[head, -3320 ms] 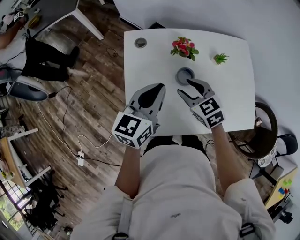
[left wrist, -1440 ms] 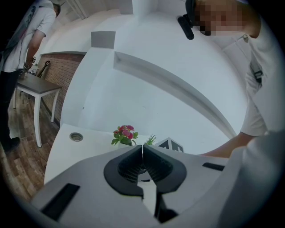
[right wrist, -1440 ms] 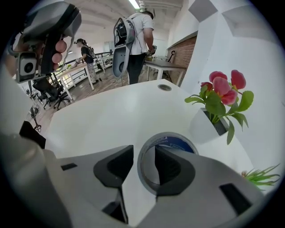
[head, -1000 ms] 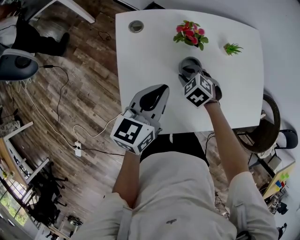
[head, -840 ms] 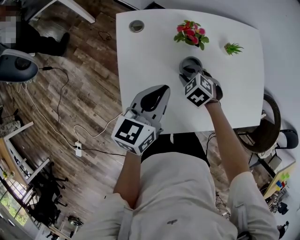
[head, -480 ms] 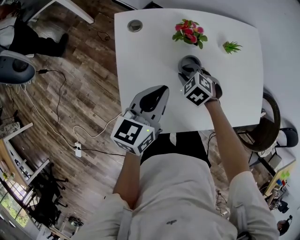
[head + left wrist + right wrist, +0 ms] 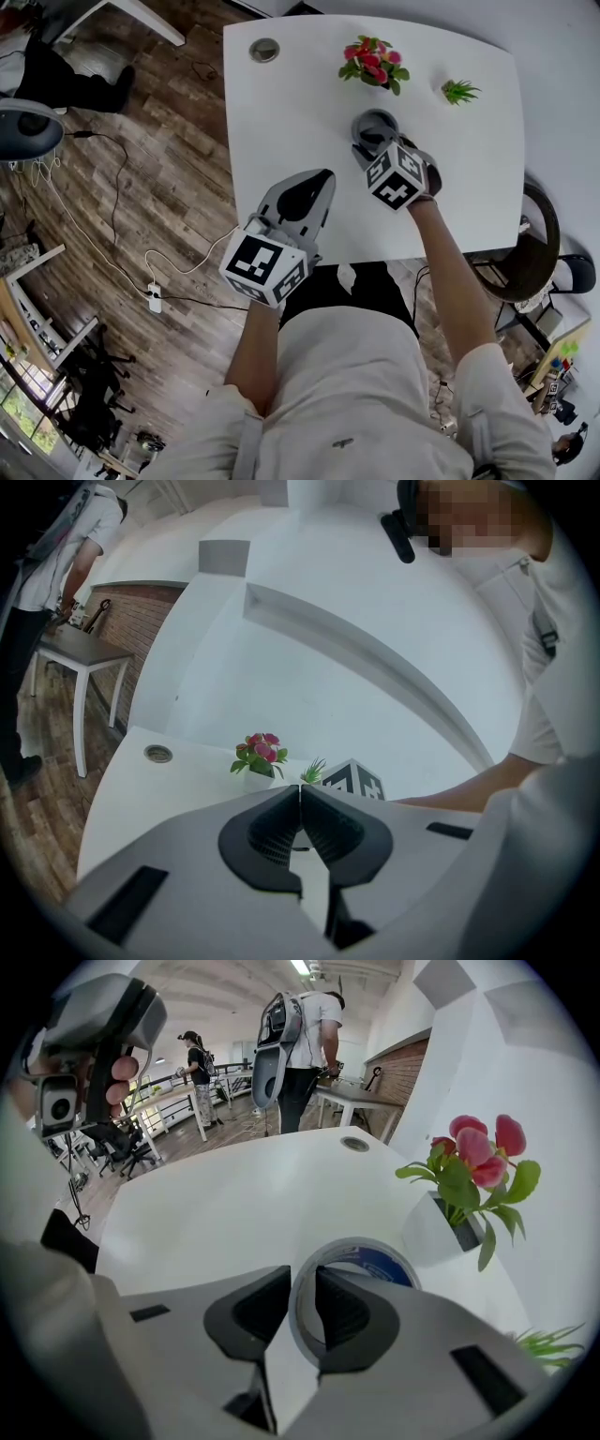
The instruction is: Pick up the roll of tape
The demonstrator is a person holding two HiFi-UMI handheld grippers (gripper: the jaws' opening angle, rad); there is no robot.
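The roll of tape (image 7: 372, 122) lies flat on the white table (image 7: 281, 112), grey outside with a blue inner ring (image 7: 375, 1262). My right gripper (image 7: 377, 150) points steeply down onto the roll's near side, its marker cube covering the fingertips in the head view. In the right gripper view, the right gripper (image 7: 302, 1302) straddles the roll's wall, one pad outside and one inside the ring. Its jaws are closing, with a sliver of room still showing. My left gripper (image 7: 322, 176) hovers over the table's front edge, shut and empty (image 7: 300, 789).
A white pot of pink flowers (image 7: 371, 64) stands just behind the tape, a small green plant (image 7: 458, 92) to its right. A round cable grommet (image 7: 263, 50) sits at the far left corner. A chair (image 7: 530, 253) stands right of the table; people are by desks beyond.
The right gripper came down from beside the tape onto the roll's near wall and has held there over the last second. The left gripper has stayed put.
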